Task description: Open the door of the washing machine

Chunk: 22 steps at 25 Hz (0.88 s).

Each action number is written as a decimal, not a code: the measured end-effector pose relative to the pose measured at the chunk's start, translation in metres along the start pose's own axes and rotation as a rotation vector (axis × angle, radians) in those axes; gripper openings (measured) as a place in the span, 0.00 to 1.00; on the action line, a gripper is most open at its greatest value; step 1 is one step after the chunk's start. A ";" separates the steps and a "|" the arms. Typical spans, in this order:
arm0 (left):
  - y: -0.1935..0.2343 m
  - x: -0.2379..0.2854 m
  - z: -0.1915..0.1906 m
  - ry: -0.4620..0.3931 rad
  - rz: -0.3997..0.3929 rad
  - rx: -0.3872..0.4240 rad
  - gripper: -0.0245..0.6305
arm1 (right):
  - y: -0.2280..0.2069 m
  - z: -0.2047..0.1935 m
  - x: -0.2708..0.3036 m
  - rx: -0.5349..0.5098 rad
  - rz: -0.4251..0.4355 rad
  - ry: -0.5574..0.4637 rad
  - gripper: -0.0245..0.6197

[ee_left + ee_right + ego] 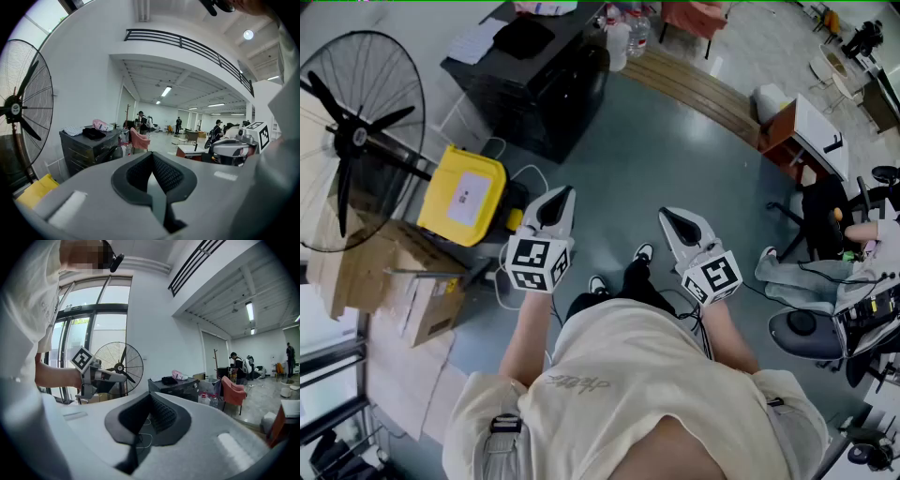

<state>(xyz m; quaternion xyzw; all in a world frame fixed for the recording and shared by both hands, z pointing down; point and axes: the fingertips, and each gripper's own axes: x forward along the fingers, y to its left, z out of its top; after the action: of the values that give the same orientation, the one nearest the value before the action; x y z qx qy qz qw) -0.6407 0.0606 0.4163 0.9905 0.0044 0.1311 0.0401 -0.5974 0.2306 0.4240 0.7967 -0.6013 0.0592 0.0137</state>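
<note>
You've got both grippers out front, side by side, well apart from the machine. L gripper (561, 197): jaws closed tip to tip, nothing betw. them. R gripper (673, 220): same, pads together, empty; only floor cables show thru the notch behind the tips. Washing machine (534, 80) looks to be the dark boxy unit at 11 o'clock from you, across the floor, w/ a black cloth (525, 37) & a pink item (101, 125) on top; its door can't be made out. Yellow box (471, 195) at 9 o'clock of the L gripper, near cardboard boxes (412, 281). Standing fan (356, 141) at 10 o'clock. Seated person (797, 272) at 3 o'clock.
</note>
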 end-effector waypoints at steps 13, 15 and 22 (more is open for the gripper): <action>0.000 0.020 0.002 -0.021 0.045 -0.016 0.06 | -0.032 -0.007 -0.010 -0.032 -0.072 0.007 0.04; -0.002 0.028 0.010 -0.031 0.055 -0.010 0.07 | -0.042 -0.004 -0.009 -0.036 -0.069 0.002 0.04; -0.008 0.058 0.033 -0.026 0.058 0.016 0.11 | -0.092 0.013 -0.003 -0.007 -0.083 -0.040 0.04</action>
<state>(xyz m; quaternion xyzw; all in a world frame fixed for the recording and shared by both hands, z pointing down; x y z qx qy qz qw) -0.5764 0.0666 0.3985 0.9922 -0.0239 0.1192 0.0283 -0.5086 0.2579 0.4156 0.8220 -0.5680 0.0407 0.0068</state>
